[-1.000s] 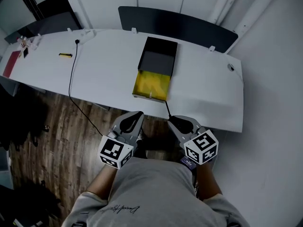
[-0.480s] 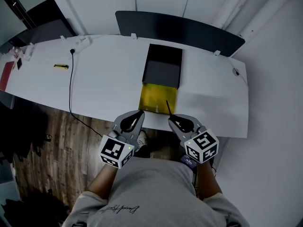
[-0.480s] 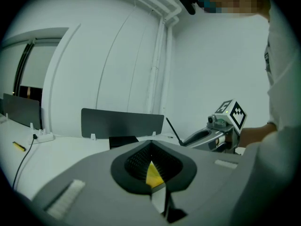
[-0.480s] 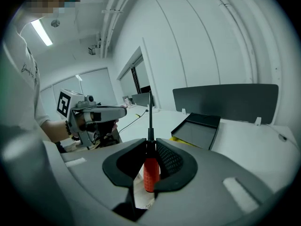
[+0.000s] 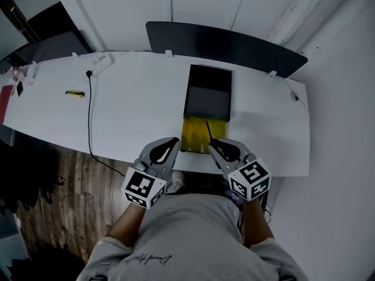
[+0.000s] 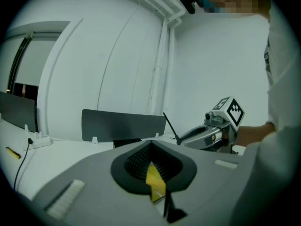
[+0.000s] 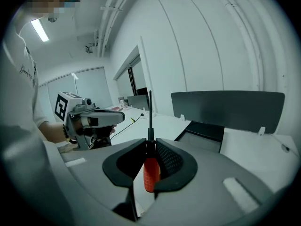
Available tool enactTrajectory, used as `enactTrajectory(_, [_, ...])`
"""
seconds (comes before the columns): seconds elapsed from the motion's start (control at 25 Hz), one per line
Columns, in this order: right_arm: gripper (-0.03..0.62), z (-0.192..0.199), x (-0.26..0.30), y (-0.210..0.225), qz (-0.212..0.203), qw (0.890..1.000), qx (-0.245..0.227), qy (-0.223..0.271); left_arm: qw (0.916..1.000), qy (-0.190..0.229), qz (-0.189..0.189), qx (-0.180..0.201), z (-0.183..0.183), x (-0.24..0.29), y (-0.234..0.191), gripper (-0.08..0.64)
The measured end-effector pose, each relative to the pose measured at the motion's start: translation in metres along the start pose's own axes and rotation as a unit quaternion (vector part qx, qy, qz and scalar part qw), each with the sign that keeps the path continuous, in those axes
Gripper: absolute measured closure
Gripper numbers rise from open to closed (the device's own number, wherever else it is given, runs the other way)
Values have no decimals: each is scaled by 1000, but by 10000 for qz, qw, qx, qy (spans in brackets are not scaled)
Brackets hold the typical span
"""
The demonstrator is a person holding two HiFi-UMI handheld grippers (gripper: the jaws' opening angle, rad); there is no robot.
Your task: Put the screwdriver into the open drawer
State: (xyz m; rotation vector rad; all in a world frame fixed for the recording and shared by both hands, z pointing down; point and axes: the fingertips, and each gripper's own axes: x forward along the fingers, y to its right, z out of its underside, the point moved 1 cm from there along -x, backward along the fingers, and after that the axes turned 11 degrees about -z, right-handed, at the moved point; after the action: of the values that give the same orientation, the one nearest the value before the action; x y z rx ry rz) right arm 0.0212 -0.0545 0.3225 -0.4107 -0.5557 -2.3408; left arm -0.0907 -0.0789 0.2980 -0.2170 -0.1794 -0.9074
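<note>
The screwdriver [image 7: 150, 169] sits clamped by its red handle in the right gripper [image 7: 151, 143], jaws pinched tight on it, with the black shaft sticking out ahead past the tips. That looks like a carrying grip, blade leading so it can be aimed. From the head view the shaft's tip hangs over the near end of the yellow drawer [image 5: 202, 134], which is pulled out of its black cabinet [image 5: 208, 92] towards the person on the white desk [image 5: 135, 110]. So the tool is in the air above the drawer's front edge, not yet inside.

The left gripper [image 5: 173, 140] is level with it, just beside the drawer's left front corner. Its jaws are together at the tips with nothing in them, and only the yellow of the drawer shows through the gap. It appears to be idle, perhaps parked there ready to steady the drawer. Next comes lowering over the yellow tray before letting go.
</note>
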Motion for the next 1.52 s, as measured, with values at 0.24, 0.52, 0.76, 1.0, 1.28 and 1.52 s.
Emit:
enactTrajectory(0.24, [512, -6, 6, 7, 113, 9999, 37, -57, 9999, -45, 134, -66, -1, 12, -8, 560])
enactTrajectory(0.52, [512, -5, 3, 22, 141, 9996, 60, -250, 9997, -142, 133, -130, -3, 25, -6, 560])
enactTrajectory(0.76, [512, 1, 5, 36, -29, 9991, 46, -428, 9996, -199, -36, -201, 0, 38, -4, 560])
enactTrajectory(1.0, [512, 10, 11, 52, -118, 9979, 25, -639, 9991, -309, -153, -248, 11, 51, -5, 560])
enactTrajectory(1.28, [512, 26, 22, 68, -194, 9958, 26, -890, 9983, -470, -223, -275, 28, 64, -7, 560])
enactTrajectory(1.52, [512, 31, 34, 78, -210, 9944, -38, -1039, 9977, -567, -277, -235, 36, 73, -17, 560])
